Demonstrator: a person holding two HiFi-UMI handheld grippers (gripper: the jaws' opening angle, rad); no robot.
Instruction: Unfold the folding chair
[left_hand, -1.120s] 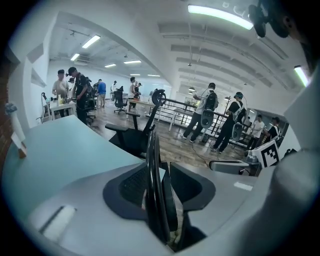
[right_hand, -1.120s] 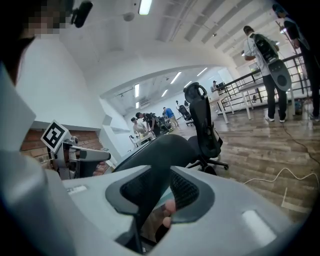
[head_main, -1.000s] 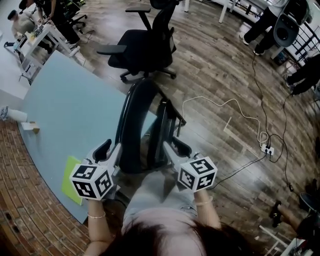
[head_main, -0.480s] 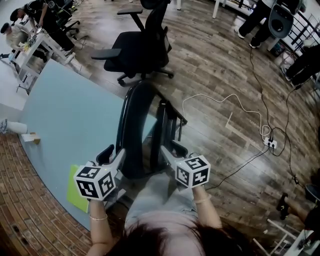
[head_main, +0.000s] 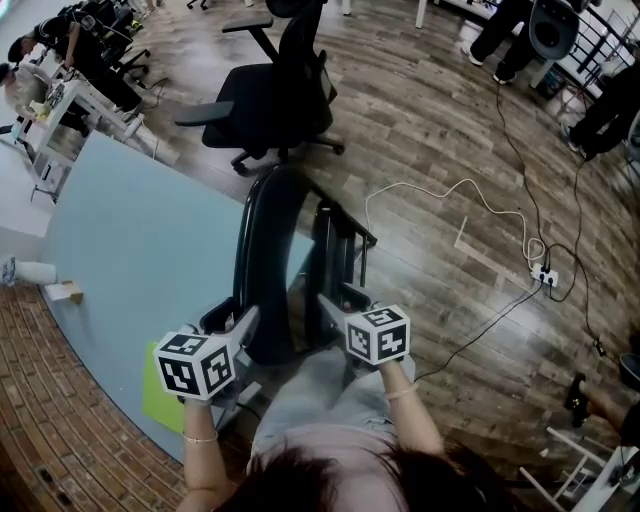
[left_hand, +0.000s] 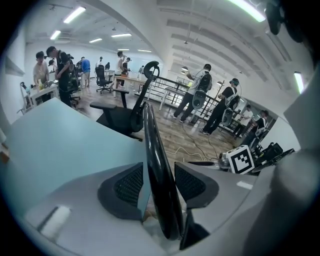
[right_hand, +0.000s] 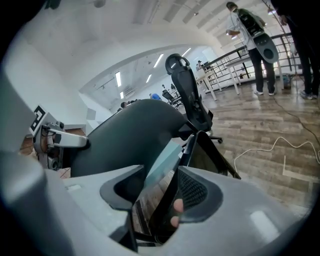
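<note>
Left gripper: we see the left gripper (head_main: 232, 318) (left_hand: 157, 182) released, its jaws spread to either side of the chair's thin black rim, with a sliver of blue showing beside one pad.
Right gripper: the right gripper (head_main: 343, 300) (right_hand: 155, 187) is likewise unclenched, and a black frame bar of the chair runs up between its pads.
Chair: the glossy black folding chair with the curved shell (head_main: 265, 250) (left_hand: 155, 165) (right_hand: 130, 135) stands upright and folded flat on the floor between our two grippers. It is by the right-hand corner of the table. Its tube frame lies closed against the shell on our right.
Table: the pale blue flat-topped table (head_main: 130, 230) spreads to our left, and a lime-green sheet (head_main: 160, 395) lies near its closest edge.
Further off: a black wheeled office chair (head_main: 270, 100) stands past the table's far edge, and a white cable (head_main: 470, 195) snakes over the dark wood plank floor (head_main: 430, 130).
</note>
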